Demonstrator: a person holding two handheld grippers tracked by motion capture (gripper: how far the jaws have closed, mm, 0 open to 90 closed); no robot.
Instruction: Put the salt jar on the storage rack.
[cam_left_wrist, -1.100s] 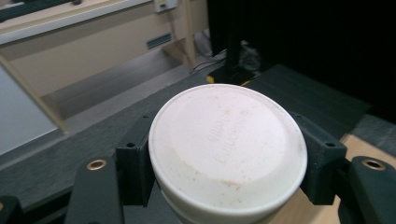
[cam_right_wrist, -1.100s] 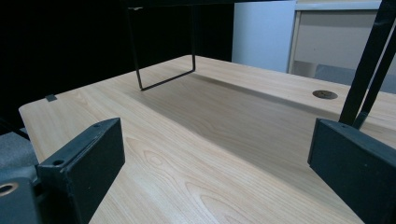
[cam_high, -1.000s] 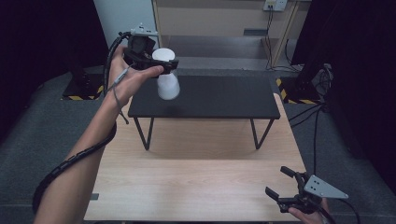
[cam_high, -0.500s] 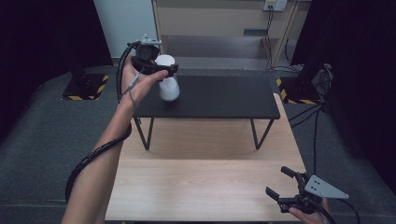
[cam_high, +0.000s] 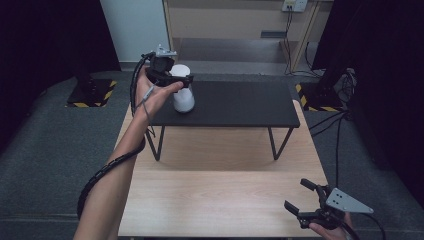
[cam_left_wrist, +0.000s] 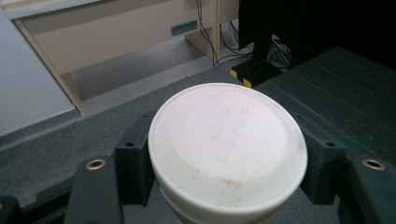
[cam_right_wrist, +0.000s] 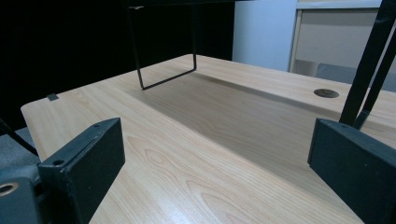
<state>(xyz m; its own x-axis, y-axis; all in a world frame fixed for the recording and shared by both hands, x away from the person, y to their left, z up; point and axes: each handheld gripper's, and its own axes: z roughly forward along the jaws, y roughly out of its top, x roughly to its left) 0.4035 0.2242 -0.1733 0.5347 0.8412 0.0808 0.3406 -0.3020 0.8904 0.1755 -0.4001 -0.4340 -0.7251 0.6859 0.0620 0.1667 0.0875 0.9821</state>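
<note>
Lowered since the earlier frames, the left gripper (cam_high: 181, 80) has come down with the white, round plastic cup (cam_high: 183, 95) from above the far edge of the low black shelf (cam_high: 240, 102) to that shelf's left end, where the cup's lower end now meets or nearly meets the dark top; contact cannot be told. The right gripper (cam_high: 306, 200) has kept its place at the near right corner of the pale wooden table (cam_high: 220, 195).

In the high view the left gripper reaches in from the left and its jaws are clamped on the cup's upper part, one on each side, with the rest of the cup hanging below them. In the left gripper view the cup (cam_left_wrist: 228, 154) sits squarely between the two black jaws, its flat circular end facing the camera.

That end is matt white with faint raised lettering in the middle and a few small brownish specks, and ridges ring the wall just beneath it.

Jaws of the right gripper stand well apart with nothing between them, just above the table's wood (cam_right_wrist: 196, 154).
</note>
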